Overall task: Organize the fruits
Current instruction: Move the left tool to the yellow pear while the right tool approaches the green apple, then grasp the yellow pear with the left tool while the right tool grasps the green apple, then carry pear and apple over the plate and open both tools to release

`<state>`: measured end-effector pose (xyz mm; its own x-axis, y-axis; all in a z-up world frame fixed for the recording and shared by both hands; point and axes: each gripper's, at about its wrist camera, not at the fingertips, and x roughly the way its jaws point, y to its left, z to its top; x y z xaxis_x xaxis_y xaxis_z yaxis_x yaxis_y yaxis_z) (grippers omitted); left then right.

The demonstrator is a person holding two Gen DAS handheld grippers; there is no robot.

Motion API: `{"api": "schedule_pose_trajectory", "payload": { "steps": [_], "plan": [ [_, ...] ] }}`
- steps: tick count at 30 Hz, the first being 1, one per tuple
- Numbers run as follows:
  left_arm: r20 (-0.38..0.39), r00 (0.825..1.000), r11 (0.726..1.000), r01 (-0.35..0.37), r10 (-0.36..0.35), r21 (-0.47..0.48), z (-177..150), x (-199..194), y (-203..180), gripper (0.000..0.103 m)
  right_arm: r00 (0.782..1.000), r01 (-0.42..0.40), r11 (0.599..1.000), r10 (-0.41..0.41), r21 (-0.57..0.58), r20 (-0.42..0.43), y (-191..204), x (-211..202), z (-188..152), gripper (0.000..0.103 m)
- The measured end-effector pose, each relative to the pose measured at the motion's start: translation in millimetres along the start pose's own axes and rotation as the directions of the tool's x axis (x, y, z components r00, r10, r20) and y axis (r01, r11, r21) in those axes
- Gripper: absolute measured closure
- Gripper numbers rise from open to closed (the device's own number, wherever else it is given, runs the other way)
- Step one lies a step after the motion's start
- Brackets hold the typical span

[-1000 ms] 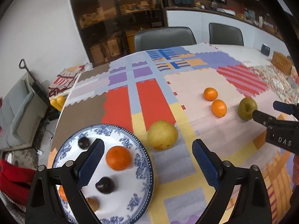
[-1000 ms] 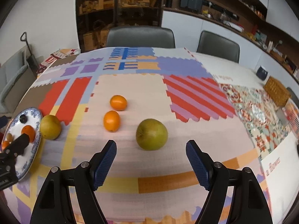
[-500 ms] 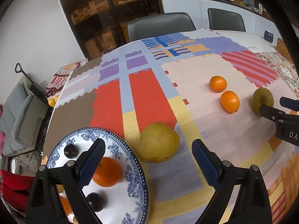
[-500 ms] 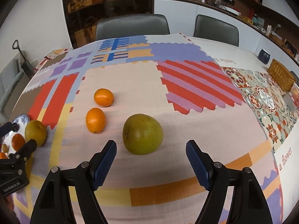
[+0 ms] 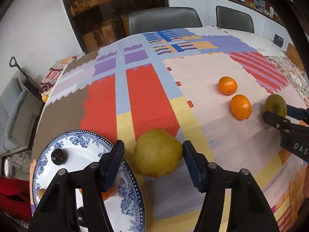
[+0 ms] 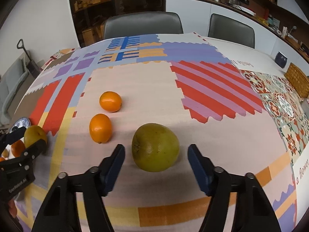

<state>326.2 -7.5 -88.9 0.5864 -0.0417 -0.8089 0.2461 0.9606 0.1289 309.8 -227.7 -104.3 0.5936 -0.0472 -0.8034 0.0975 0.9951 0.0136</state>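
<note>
A yellow pear lies on the patchwork cloth beside a blue-and-white plate. My left gripper is open with its fingers on either side of the pear, the right pad close to it. The plate holds an orange, partly hidden, and dark plums. A green-yellow pear lies between the open fingers of my right gripper. Two oranges lie left of it.
Two grey chairs stand behind the table. A wicker basket and a dark cup sit at the far right. The left gripper shows at the left edge of the right wrist view.
Both grippers have moved forward. The left now straddles the yellow pear and has narrowed. The right now has the green-yellow pear between its fingers.
</note>
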Motion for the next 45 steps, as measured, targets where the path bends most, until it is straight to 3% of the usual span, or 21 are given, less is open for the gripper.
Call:
{"api": "schedule_pose_trajectory", "payload": {
  "steps": [3, 6, 13, 23, 31, 45],
  "plan": [
    [-0.009, 1.0, 1.0, 0.026, -0.026, -0.008, 0.6, 1.8, -0.7, 0.053, 1.0, -0.003, 1.0, 0.003, -0.01, -0.006, 1.0, 2.6, -0.3, 0.044],
    [-0.007, 1.0, 1.0, 0.019, -0.019, -0.009, 0.5, 2.0, -2.4, 0.053, 1.0, -0.01, 1.0, 0.01, -0.003, -0.013, -0.8, 4.5, -0.5, 0.051],
    [-0.006, 0.999, 0.999, 0.043, -0.043, -0.026, 0.2, 0.3, -1.5, 0.053, 1.0, -0.021, 1.0, 0.021, -0.004, -0.009, -1.5, 3.2, -1.7, 0.052],
    [0.058, 0.996, 0.996, 0.075, -0.072, -0.057, -2.4, -30.6, 0.4, 0.053, 0.995, -0.095, 0.995, 0.096, -0.029, 0.038, 7.7, -23.8, -1.1, 0.052],
    [0.126, 0.989, 0.991, 0.094, -0.082, -0.094, -10.1, -69.8, 9.5, 0.054, 0.98, -0.166, 0.983, 0.172, -0.073, 0.095, 21.7, -63.2, -1.6, 0.052],
    [0.214, 0.976, 0.984, 0.075, -0.039, -0.164, -34.8, -133.8, 44.4, 0.054, 0.942, -0.262, 0.947, 0.293, -0.187, 0.165, 65.4, -121.8, -5.1, 0.052]
  ]
}}
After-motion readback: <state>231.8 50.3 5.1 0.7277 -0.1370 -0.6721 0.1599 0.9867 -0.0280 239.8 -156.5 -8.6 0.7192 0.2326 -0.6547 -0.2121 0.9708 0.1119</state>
